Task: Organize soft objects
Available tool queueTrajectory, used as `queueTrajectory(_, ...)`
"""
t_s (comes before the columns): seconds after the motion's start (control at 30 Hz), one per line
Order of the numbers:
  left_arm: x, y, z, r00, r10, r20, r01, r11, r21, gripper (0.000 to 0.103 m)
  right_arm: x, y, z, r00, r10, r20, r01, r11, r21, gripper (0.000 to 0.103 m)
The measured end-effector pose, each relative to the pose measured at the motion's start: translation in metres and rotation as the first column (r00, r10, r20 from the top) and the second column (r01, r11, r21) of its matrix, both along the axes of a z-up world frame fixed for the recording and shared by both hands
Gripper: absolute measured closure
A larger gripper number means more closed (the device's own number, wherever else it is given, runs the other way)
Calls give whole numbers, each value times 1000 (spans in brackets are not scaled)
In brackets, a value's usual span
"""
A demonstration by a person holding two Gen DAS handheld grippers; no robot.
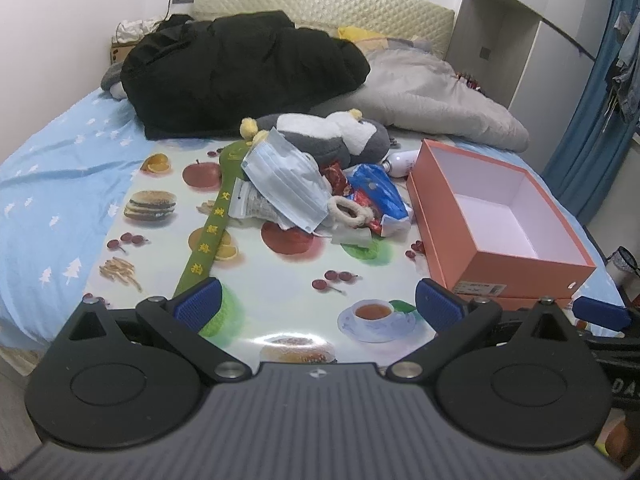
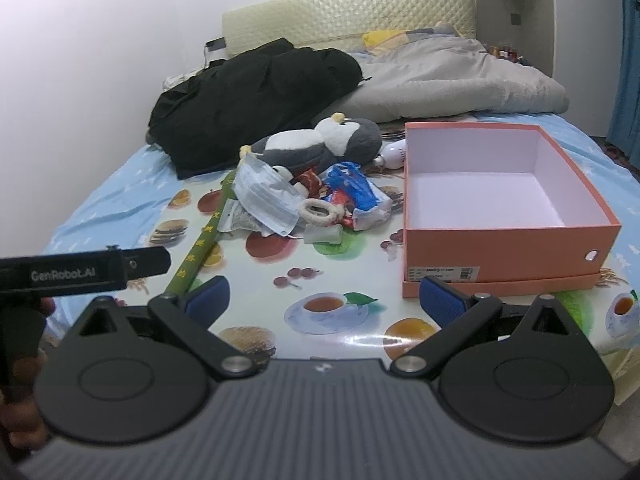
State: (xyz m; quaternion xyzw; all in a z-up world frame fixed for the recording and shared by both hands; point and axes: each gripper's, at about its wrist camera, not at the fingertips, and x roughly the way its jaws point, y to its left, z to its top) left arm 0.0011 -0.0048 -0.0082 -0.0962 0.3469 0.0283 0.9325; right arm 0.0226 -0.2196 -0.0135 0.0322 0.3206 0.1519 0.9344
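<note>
Both empty: left gripper [image 1: 318, 306] and right gripper [image 2: 324, 300] spread wide. Ahead, plush penguin [image 2: 320, 144] looks light, squashy; pinch its belly.

Bed [image 1: 48, 184] w/ printed mat [image 1: 280, 304] on top: clutter pile [image 1: 320, 200] mid-mat, plush toy [image 1: 332, 136] just behind it, open box [image 2: 508, 240] to pile's right, jacket [image 1: 240, 72] & blanket [image 1: 432, 96] farther back.
</note>
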Motion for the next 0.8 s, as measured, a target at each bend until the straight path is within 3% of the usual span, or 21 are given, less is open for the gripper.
queueTrajectory(0.47, -6, -2, -1, 1000, -5, 7, 5, 1000, 31, 0, -4, -7, 0, 1000, -9, 2, 9, 1000, 18, 0)
queueTrajectory(0.8, -2, 2, -9, 1000, -3, -15, 3, 1000, 10, 0, -1, -11, -7, 999, -31, -15, 31, 999, -7, 0)
